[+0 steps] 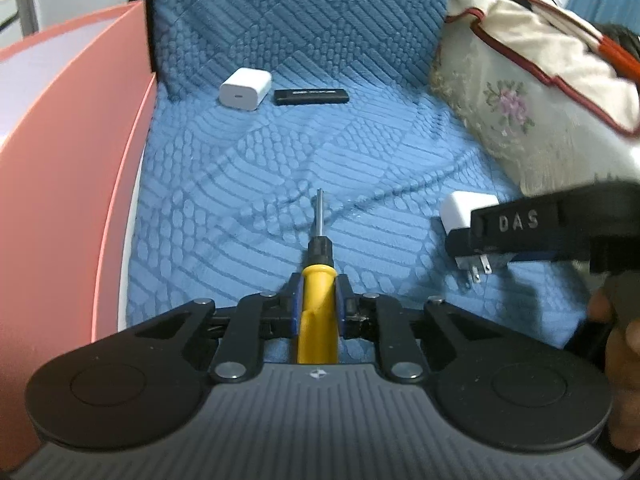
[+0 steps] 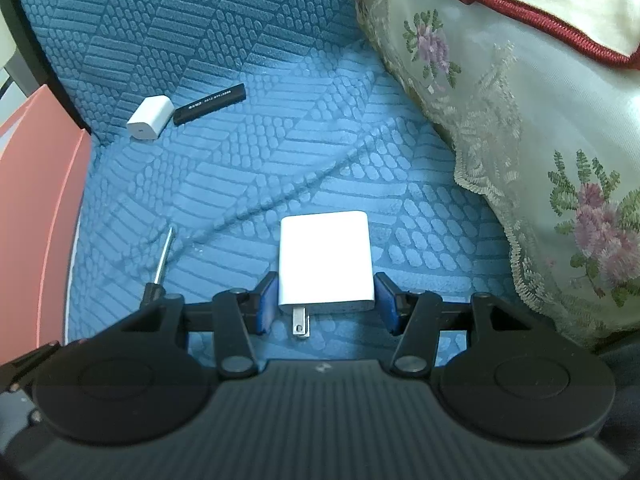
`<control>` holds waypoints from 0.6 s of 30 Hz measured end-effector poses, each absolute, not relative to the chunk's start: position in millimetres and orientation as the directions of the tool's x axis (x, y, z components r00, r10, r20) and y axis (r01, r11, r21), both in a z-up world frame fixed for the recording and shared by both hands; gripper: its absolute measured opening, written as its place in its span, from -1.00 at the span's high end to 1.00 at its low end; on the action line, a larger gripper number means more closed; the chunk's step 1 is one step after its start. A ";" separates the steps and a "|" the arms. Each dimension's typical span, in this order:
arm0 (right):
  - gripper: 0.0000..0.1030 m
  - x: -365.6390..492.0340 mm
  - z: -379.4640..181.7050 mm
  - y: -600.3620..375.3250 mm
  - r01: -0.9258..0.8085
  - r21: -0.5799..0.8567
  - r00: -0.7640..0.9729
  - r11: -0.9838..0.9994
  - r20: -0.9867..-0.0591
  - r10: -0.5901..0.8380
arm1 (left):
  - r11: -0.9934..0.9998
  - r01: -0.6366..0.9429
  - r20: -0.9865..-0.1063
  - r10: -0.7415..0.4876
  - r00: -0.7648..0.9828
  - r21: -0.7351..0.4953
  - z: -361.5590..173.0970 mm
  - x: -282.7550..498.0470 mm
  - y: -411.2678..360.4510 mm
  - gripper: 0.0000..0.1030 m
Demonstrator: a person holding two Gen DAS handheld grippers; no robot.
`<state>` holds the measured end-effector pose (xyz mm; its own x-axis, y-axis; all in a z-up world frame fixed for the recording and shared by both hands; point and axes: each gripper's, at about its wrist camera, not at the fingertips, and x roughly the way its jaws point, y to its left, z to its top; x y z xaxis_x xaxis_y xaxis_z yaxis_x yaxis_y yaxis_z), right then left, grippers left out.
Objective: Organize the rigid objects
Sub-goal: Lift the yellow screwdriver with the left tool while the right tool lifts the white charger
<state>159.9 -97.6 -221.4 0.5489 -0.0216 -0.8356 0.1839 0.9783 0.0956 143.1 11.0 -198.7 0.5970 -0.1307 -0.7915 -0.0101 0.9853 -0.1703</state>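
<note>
Left tongs point(image 1: 318, 300) clamp the screwdriver point(image 1: 317, 276); right tongs point(image 2: 326, 300) grip the charger point(image 2: 326, 264).

Sofa seat point(image 1: 248, 168): screwdriver point(image 1: 318, 264) at centre; plug adapter point(image 2: 326, 260) to its right; small charger point(image 1: 245, 89) and stick point(image 1: 311, 97) behind it, side by side; cushion point(image 2: 520, 128) far right.

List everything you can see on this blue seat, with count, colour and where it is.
Screwdriver: one, yellow handle, black collar, in the left claw.
Big charger: one, white, prongs out, between the right claw pads.
Small charger: one, white, back left by the backrest.
Flat stick: one, black, beside the small charger.
Box: one, pink, left edge.
Floral cushion: one, cream, right.
Seat cover: one, blue.
Hand: one, on the right tool.
</note>
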 end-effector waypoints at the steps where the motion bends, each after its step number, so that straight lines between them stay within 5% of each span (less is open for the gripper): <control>1: -0.06 159.1 -220.8 -97.8 0.184 0.098 0.549 0.978 -0.836 -0.020 | 0.984 -0.016 -0.793 -0.133 0.594 -0.177 -198.3 142.9 12.4 0.63; 18: -0.03 134.3 -191.2 -95.1 0.145 0.120 0.590 0.982 -0.807 0.011 | 0.960 -0.073 -0.768 -0.169 0.617 -0.270 -158.4 134.2 26.2 0.63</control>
<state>134.3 -95.1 -191.2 0.5902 0.0114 -0.8072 0.1446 0.9822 0.1196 134.2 26.2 -158.4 0.6171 -0.1690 -0.7685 -0.0732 0.9601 -0.2699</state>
